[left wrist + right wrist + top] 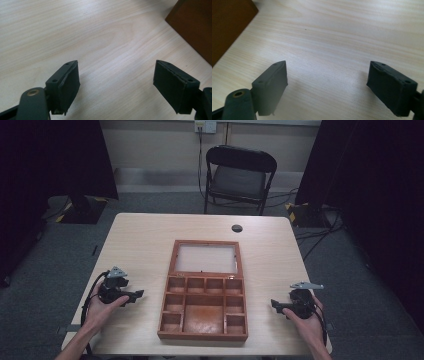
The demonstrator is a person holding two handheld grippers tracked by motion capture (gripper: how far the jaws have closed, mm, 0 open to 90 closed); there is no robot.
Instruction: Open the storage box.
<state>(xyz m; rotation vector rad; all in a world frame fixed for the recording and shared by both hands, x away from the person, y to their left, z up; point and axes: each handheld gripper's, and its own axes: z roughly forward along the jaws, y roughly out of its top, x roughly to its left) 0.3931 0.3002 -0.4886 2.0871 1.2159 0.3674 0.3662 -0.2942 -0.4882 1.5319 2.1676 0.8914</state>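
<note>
A brown wooden box [204, 309] lies open in the middle of the light wooden table [140, 240]. Its lid [206, 259], with a pale pane, is folded back flat behind it. The tray part has several small compartments around one large one, and they look empty. My left gripper [139, 294] rests low over the table to the left of the box, pointing at it, jaws open with nothing between them [116, 75]. My right gripper [274, 305] mirrors it on the right side, also open and empty [328, 72]. A corner of the box [195, 25] [229, 22] shows in each gripper view.
A round cable hole [237, 228] sits near the table's far edge. A black folding chair [240, 175] stands behind the table. Cables lie on the grey floor at the right [320, 227]. Dark curtains flank both sides.
</note>
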